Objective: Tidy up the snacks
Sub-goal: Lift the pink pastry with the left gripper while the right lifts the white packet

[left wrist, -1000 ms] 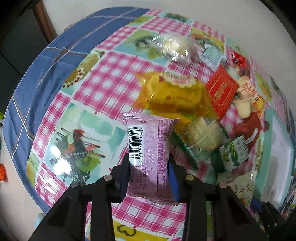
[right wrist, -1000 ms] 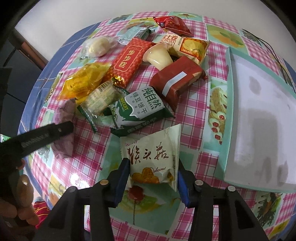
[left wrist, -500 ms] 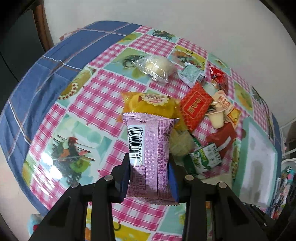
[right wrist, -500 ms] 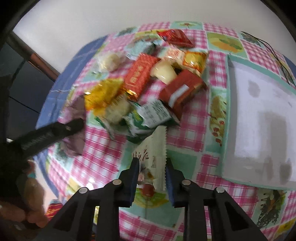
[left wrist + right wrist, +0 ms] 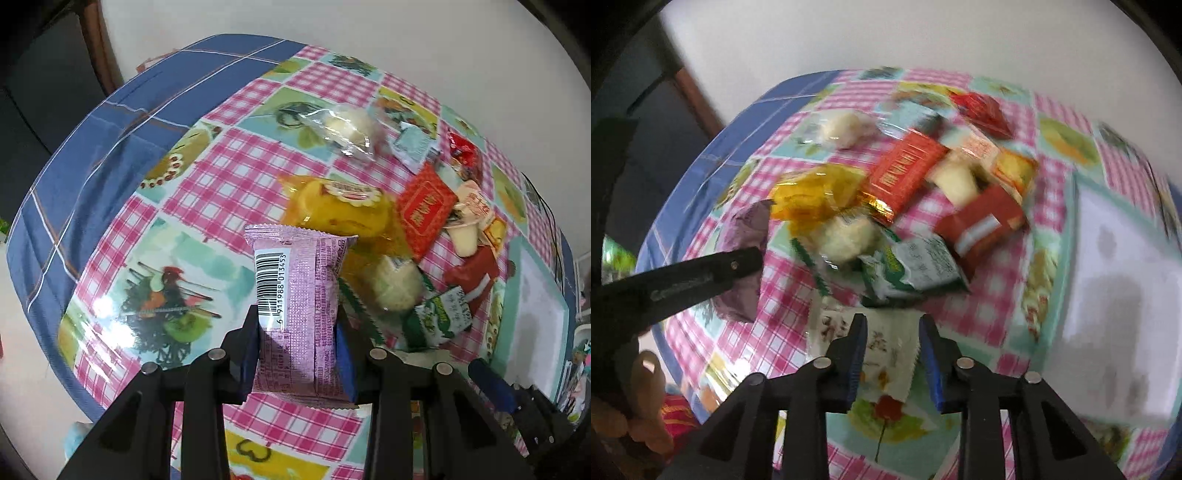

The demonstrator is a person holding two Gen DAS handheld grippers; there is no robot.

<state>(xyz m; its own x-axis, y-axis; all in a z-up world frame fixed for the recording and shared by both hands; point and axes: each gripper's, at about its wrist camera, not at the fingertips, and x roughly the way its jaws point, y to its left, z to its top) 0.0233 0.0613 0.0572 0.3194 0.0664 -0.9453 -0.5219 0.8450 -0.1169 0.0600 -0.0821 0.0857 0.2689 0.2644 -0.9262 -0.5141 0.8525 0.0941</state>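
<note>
The left gripper (image 5: 300, 345) is clamping the pink packet (image 5: 300, 314) between its pads, the long axis of the packet pointing forward along the fingers, above the tablecloth (image 5: 207, 192). The right gripper (image 5: 892, 356) is pinching the cream packet (image 5: 877, 354), which is hanging between its fingers; the view is blurred. The white tray (image 5: 1123, 295) is lying ahead and to the right of the right gripper, so I judge this hand is the nearer one.
</note>
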